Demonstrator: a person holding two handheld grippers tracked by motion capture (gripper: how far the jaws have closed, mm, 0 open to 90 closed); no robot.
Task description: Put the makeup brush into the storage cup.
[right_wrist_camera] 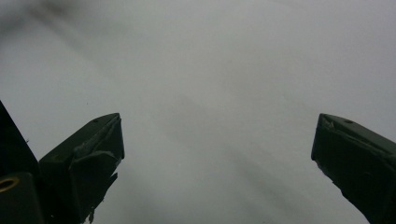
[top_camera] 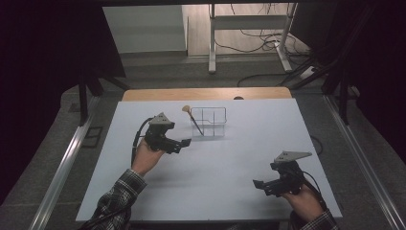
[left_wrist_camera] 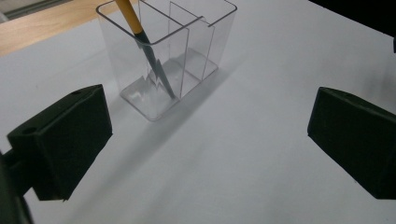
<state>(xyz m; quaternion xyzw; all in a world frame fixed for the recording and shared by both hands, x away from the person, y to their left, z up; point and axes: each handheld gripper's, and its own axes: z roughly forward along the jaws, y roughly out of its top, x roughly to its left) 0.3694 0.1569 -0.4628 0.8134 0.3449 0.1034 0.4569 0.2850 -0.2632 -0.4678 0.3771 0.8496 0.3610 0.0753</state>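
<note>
A clear plastic organiser (top_camera: 209, 121) with several compartments stands near the far middle of the white table (top_camera: 249, 143). A brush (top_camera: 191, 116) with a tan handle and dark tip leans in its left compartment; the left gripper view shows the organiser (left_wrist_camera: 196, 51) and the brush (left_wrist_camera: 144, 44) close ahead. My left gripper (top_camera: 186, 142) hovers just left of the organiser, open and holding nothing (left_wrist_camera: 210, 140). My right gripper (top_camera: 257, 184) is low at the near right, open over bare table (right_wrist_camera: 215, 163).
A wooden strip (top_camera: 206, 93) runs along the table's far edge. Beyond it a white desk frame (top_camera: 249, 33) stands among cables on the floor. Metal rails (top_camera: 64, 163) flank the table. A plaid sleeve (top_camera: 117, 196) enters at the bottom left.
</note>
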